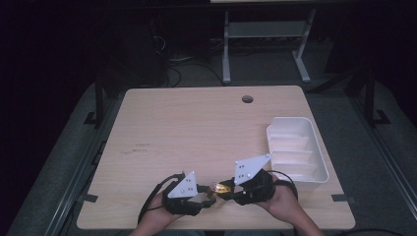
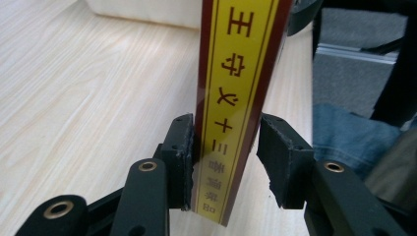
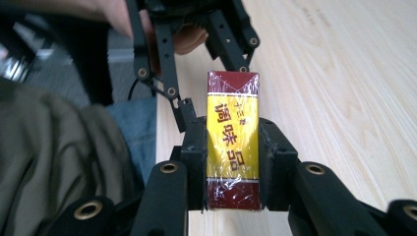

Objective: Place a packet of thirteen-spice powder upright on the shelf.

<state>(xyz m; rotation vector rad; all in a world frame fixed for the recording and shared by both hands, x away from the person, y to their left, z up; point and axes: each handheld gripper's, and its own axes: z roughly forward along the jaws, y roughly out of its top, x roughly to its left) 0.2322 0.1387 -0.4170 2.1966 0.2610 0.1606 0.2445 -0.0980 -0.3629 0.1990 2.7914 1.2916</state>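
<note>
White plastic tray [image 1: 297, 153] with ribbed compartments sits empty on the table [image 1: 196, 132]; the left gripper [image 1: 209, 200] and right gripper [image 1: 222, 189] both clamp the yellow-and-maroon box [image 1: 220, 187].

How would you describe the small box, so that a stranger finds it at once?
On the wooden table, look at the near edge, left of the white tray. There both grippers hold one small box: yellow with dark red ends, glossy-wrapped, printed with red characters.
</note>
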